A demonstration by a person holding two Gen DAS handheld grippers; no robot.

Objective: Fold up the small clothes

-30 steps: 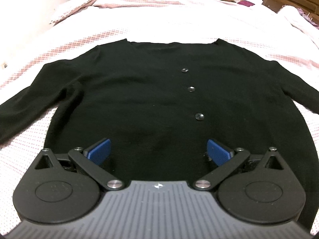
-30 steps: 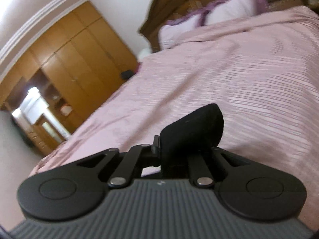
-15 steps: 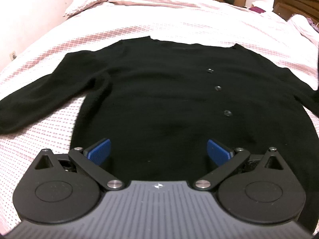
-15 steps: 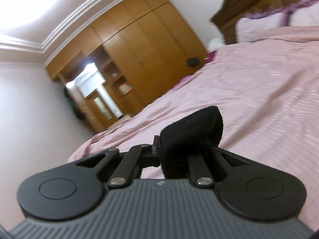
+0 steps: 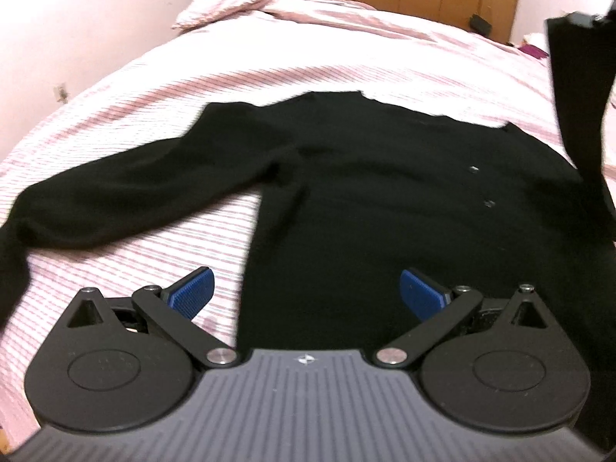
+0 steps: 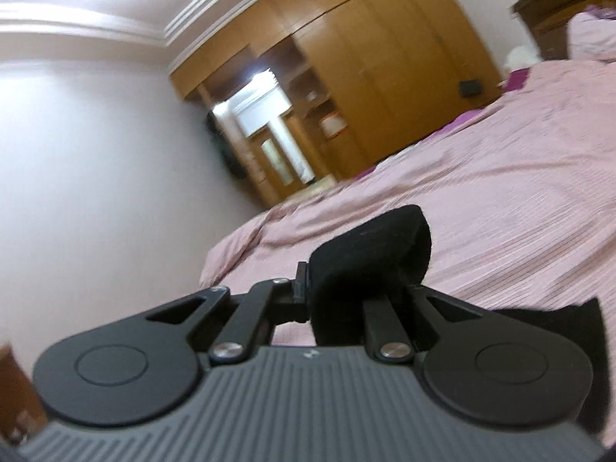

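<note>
A black buttoned cardigan (image 5: 365,200) lies flat, front up, on the pink striped bed (image 5: 269,73). Its left sleeve (image 5: 115,204) stretches out to the left. My left gripper (image 5: 306,292) is open and empty, low over the cardigan's hem near its left edge. My right gripper (image 6: 365,269) is shut on the cuff of the right sleeve (image 6: 373,246), held up above the bed. That lifted sleeve (image 5: 577,96) hangs at the far right in the left wrist view.
A wooden wardrobe (image 6: 385,77) stands past the foot of the bed. A dark headboard and pillow (image 6: 577,19) are at the right. The bed's folded cover (image 5: 269,7) lies at the far end.
My left gripper has shifted left, so the cardigan's left sleeve and edge come into view. My right gripper has lifted and tilted upward with the right sleeve, which now hangs in the left view.
</note>
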